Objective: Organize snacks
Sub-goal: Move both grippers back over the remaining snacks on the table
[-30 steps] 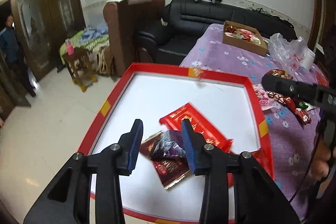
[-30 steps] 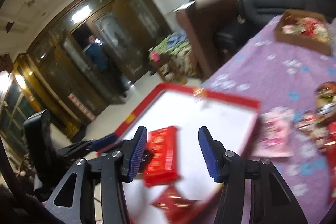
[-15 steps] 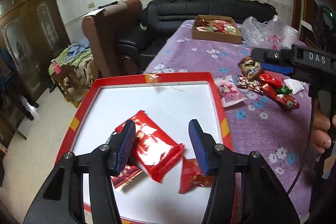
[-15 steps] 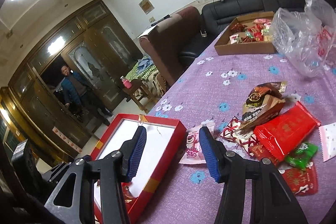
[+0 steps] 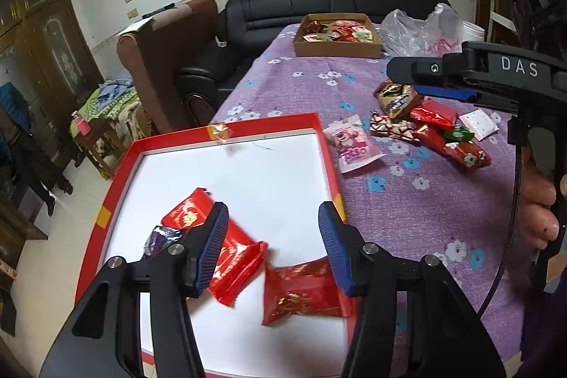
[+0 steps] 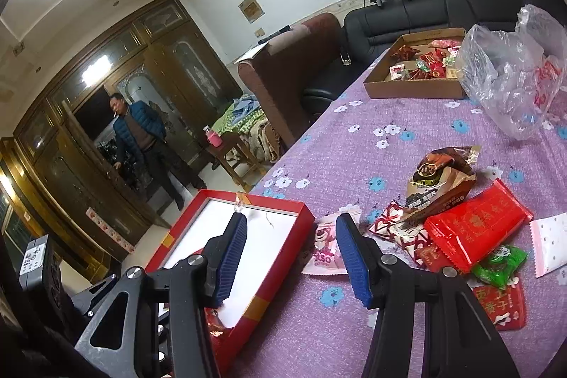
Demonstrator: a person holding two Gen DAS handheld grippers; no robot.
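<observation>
- Snacks in red foil wrappers lie inside the shallow red-rimmed white tray, gathered for sorting; the left gripper hovers above them, jaws spread, empty.
- Loose red, brown and pink packets wait on the purple flowered tablecloth, ahead-right of the released, empty right gripper.

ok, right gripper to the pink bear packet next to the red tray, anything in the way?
Nothing visible. The right gripper is open and empty, and the pink bear packet lies flat on the purple cloth just beyond its fingertips, beside the red tray wall. One finger partly hides the packet. The other wrappers sit further right.
</observation>
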